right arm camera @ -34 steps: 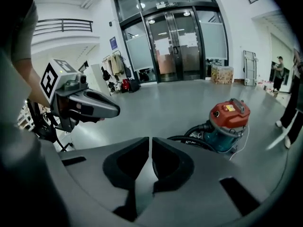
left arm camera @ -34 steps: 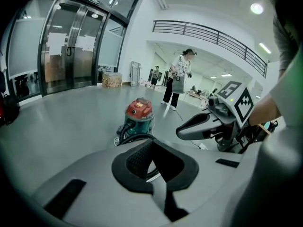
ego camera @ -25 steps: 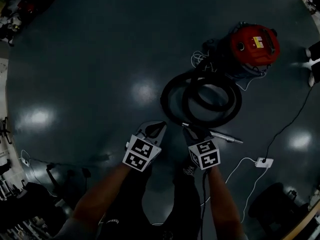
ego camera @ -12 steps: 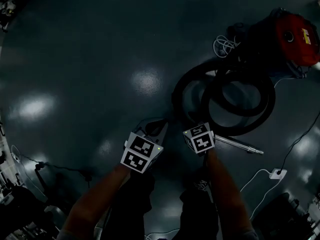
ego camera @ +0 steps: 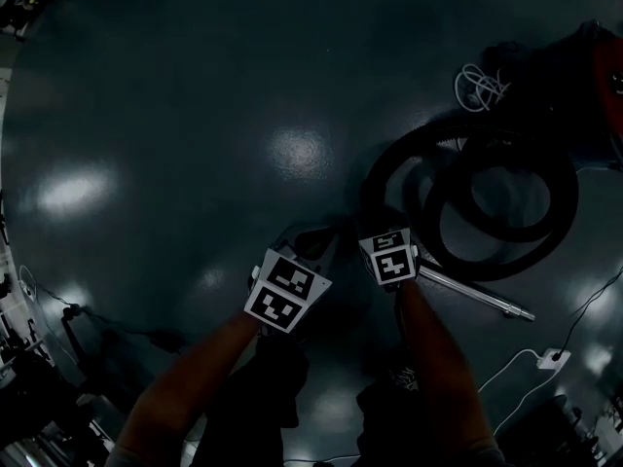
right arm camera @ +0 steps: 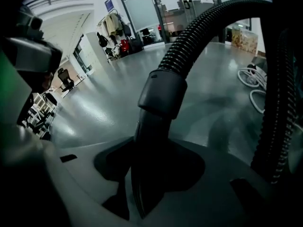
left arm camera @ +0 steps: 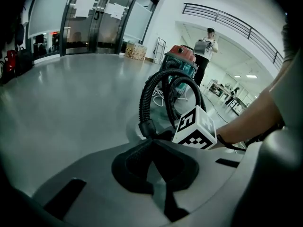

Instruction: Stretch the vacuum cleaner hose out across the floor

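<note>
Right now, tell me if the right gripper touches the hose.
Cannot tell. Right gripper view: hose between just-opened jaws of the right gripper; contact lost in shadow.

The head view looks steeply down on the floor (ego camera: pixel 146 115) from well above. Each gripper view rides low behind its jaws, facing across the floor; all three seemingly share the coiled hose (ego camera: pixel 487 267)

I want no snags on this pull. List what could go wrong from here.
The jaws of the right hand-held gripper have just been opening and stand open round the hose cuff; pulling before they clamp would likely slip off. The hose lies in overlapping loops, so they may tangle or drag the vacuum cleaner. The white cable beside it could snag.
</note>
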A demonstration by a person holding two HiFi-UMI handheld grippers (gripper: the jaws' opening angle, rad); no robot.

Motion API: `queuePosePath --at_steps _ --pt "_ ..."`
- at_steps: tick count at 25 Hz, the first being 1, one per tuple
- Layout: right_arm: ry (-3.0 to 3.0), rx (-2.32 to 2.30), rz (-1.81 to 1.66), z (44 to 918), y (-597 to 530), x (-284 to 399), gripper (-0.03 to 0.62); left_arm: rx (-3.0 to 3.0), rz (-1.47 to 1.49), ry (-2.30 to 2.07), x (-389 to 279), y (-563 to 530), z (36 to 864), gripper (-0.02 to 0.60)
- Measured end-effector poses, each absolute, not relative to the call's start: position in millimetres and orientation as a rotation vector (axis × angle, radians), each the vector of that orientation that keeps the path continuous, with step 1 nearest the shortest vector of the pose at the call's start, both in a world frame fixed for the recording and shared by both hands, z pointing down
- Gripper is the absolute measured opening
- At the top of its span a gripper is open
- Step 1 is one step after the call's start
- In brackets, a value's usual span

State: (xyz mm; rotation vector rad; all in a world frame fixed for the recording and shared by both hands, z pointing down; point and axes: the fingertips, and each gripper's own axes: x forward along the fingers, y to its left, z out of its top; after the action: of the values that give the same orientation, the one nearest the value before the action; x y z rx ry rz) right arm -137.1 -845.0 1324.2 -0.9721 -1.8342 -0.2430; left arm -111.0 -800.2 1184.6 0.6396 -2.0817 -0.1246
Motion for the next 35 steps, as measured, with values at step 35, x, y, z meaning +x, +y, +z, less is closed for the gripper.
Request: queuePosePath --at_steps 35 --pt "-2.268 -0.809 0.160 799 -1067 -127 0.161 1.105 0.019 -2.013 -69 -1020 846 0.008"
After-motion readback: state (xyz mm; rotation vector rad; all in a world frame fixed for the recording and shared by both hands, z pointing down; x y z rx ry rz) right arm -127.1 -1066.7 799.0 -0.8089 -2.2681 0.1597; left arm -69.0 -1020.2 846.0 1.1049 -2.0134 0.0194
